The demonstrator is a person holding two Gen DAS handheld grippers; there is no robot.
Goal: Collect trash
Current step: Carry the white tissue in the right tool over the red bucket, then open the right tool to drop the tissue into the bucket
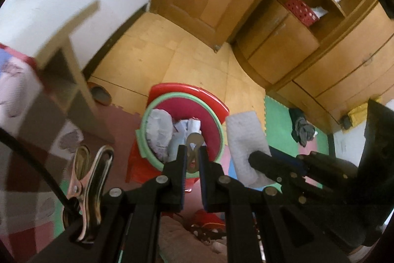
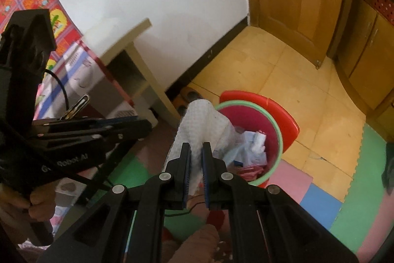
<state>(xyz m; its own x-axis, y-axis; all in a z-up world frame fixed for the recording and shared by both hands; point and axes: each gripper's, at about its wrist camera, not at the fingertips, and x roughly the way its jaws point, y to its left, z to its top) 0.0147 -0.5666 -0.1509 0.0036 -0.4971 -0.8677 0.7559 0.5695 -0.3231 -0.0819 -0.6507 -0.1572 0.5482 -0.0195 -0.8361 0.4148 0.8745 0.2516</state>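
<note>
A: Which step is in hand?

B: Carrying, I judge; both pieces of trash are gripped and brought to the red bin [image 1: 182, 130], neither dropped yet; the bin stands on a red stool [image 1: 216, 100] and already holds crumpled paper and wrappers [image 2: 251, 147].

A: What does each gripper have?

B: The left gripper [image 1: 193, 152] has its jaws pressed together on a small metal clip-like piece [image 1: 194, 147], pinched by its lower part; the right gripper [image 2: 196, 152] is closed on a white paper towel [image 2: 204, 122], the sheet squeezed thin between the pads.

A: Where are they relative to the bin?

B: In the left wrist view the metal piece sits over the bin's near rim, seemingly above the opening; height above it I cannot tell; the towel hangs just beside the rim, toward the wooden table [image 2: 128, 41], partly overlapping the opening in the right wrist view.

A: Which way do they lie?

B: The metal piece's long axis runs along the fingers, its rounded end pointing away, toward the bin's far side; the towel's long axis also follows the fingers, its free end standing past the tips toward the wall.

A: And next?

B: Probably centre each piece over the opening, the towel most; then spread the jaws; the towel is light and may cling to a pad or drape over the rim.
</note>
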